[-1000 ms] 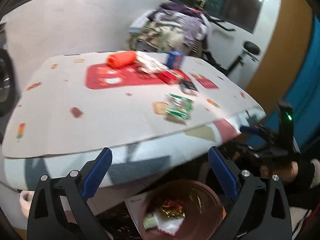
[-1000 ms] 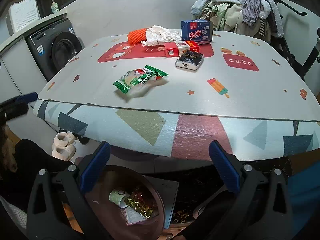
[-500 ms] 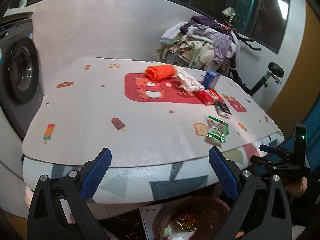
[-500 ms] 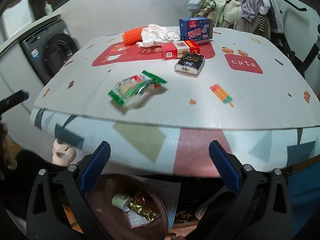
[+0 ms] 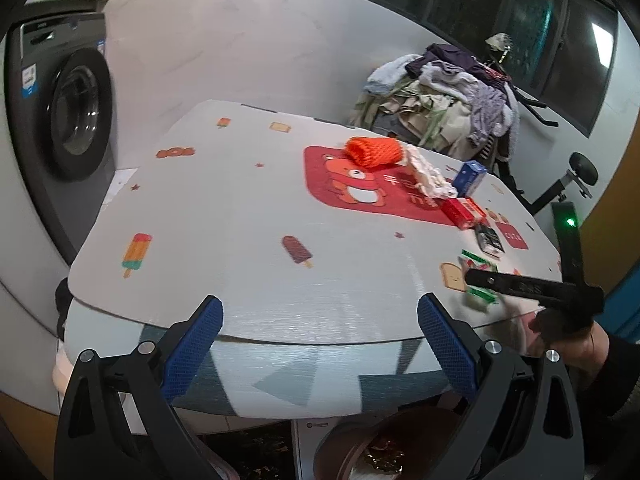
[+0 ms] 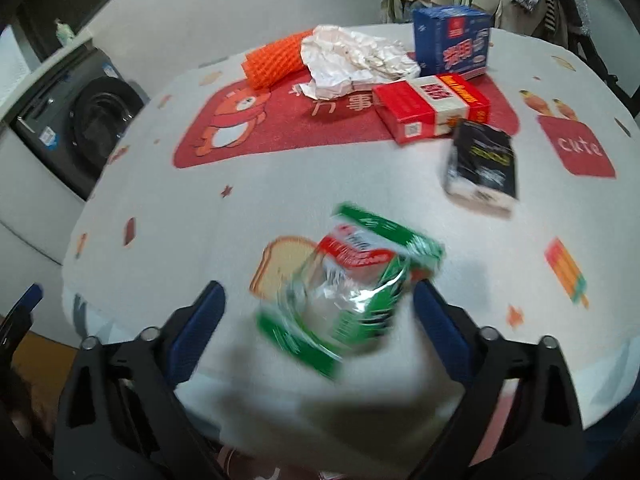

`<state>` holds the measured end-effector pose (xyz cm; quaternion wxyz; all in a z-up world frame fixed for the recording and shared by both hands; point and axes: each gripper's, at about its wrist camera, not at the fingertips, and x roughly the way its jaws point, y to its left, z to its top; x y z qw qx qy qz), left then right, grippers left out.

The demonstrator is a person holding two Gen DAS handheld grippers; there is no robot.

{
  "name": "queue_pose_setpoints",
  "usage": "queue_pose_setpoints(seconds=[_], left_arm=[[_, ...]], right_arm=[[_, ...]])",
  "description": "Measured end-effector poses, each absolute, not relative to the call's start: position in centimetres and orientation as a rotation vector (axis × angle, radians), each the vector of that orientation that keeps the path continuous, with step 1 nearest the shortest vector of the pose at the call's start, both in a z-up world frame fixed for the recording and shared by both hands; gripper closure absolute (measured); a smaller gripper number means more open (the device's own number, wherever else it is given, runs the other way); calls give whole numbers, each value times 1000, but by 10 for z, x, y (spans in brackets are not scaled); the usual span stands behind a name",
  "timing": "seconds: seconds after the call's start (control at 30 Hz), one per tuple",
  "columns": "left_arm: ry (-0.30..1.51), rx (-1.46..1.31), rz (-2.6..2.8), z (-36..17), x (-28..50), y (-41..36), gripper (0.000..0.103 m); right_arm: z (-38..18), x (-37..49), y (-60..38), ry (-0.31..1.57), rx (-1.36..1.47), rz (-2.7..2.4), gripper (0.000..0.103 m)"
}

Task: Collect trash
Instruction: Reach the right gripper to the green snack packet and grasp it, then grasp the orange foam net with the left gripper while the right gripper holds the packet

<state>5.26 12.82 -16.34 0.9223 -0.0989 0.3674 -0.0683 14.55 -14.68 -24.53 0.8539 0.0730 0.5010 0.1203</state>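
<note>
Tabletop (image 6: 168, 216), green wrapper (image 6: 352, 292) between closing fingers (image 6: 440, 332)

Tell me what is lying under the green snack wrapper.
Under the green snack wrapper is the printed table cover. A toast picture shows at the wrapper's left side, partly covered. Whatever print lies beneath the rest of the wrapper is hidden.

The wrapper (image 6: 352, 292) is looking like thin glossy plastic, crinkled and shining. The worktop (image 6: 280, 184) cover is showing a matt, finely ribbed surface. The paper (image 6: 352, 60) is lying crumpled and matt. The net (image 6: 274, 62) is looking like soft orange foam mesh. The boxes (image 6: 432, 108) are appearing as smooth printed cardboard.
</note>
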Motion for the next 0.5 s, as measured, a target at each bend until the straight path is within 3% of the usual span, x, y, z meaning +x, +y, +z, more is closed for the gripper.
queue_pose_setpoints(seconds=[0.07,0.13,0.5], left_arm=[[761,-209,-129,-166,55,133,8],[765,-215,-123,-168,58,138,8],[826,-270,-231,-179,124,123,8]], right_arm=[[-246,154,-139,1048,93,239,36],[-245,158,-133,1047,39,248,57],[-210,165,-172,878,163,336,60]])
